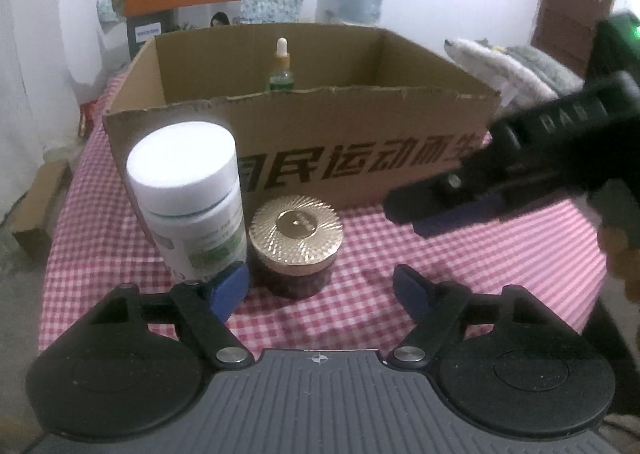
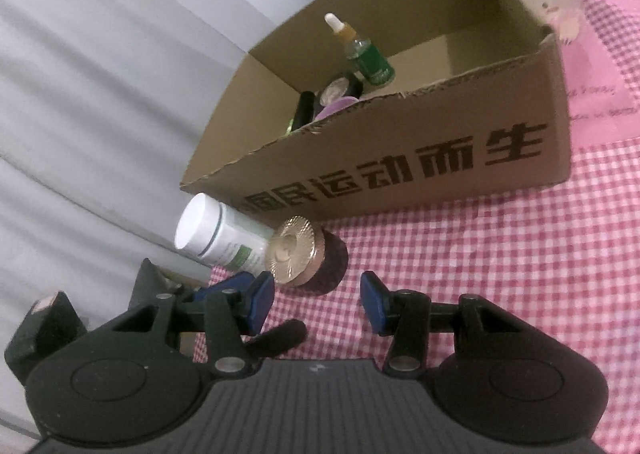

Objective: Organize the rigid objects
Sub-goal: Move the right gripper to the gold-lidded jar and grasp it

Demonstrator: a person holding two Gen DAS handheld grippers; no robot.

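Note:
A white pill bottle (image 1: pixel 192 198) and a dark jar with a gold lid (image 1: pixel 295 244) stand side by side on the checked cloth, in front of a cardboard box (image 1: pixel 360 170). My left gripper (image 1: pixel 320 290) is open just before the jar, its left pad beside the bottle's base. My right gripper (image 2: pixel 318 304) is open and empty, close in front of the jar (image 2: pixel 308 258) and bottle (image 2: pixel 222 236); it also shows in the left wrist view (image 1: pixel 440 210). Inside the box (image 2: pixel 440 170) stand a green dropper bottle (image 2: pixel 366 54) and some dark and purple items (image 2: pixel 332 98).
The pink checked tablecloth (image 1: pixel 400 254) covers the table. A folded grey and white towel (image 1: pixel 512 66) lies right of the box. A small cardboard box (image 1: pixel 38 210) sits off the table's left edge. A pink cloth with a plush figure (image 2: pixel 556 10) lies behind the box.

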